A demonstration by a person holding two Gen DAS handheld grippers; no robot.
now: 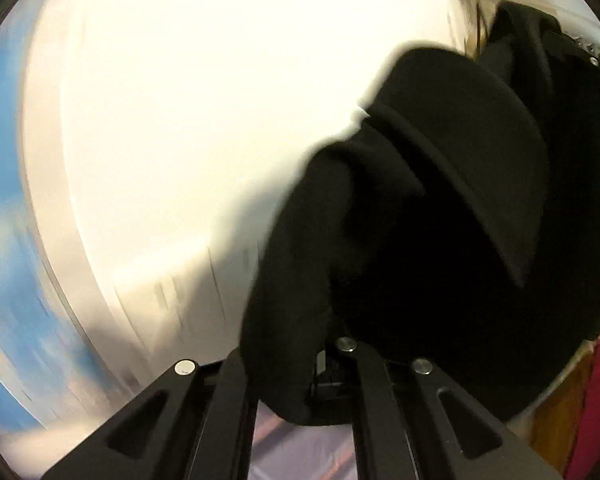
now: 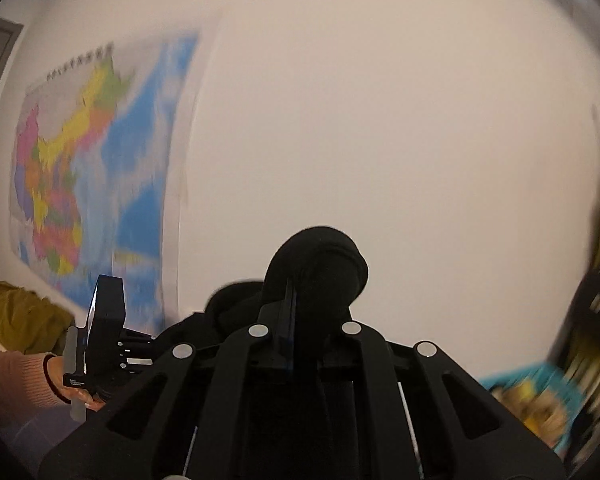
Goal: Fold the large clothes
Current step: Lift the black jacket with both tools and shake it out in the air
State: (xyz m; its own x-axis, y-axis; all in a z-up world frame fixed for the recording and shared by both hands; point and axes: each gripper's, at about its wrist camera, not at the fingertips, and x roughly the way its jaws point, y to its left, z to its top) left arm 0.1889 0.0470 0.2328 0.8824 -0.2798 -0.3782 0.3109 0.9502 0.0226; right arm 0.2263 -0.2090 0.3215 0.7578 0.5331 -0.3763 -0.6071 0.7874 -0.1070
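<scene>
Between both tools: bunched black garment (image 1: pixel 440 208)

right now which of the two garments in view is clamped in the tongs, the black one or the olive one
The black fabric garment, bunched between the right tongs and left tongs. The olive-green garment lies apart by the wall map.

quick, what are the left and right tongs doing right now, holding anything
Left tongs: shut on the black fabric garment.
Right tongs: shut on a bunched part of the same garment.
</scene>
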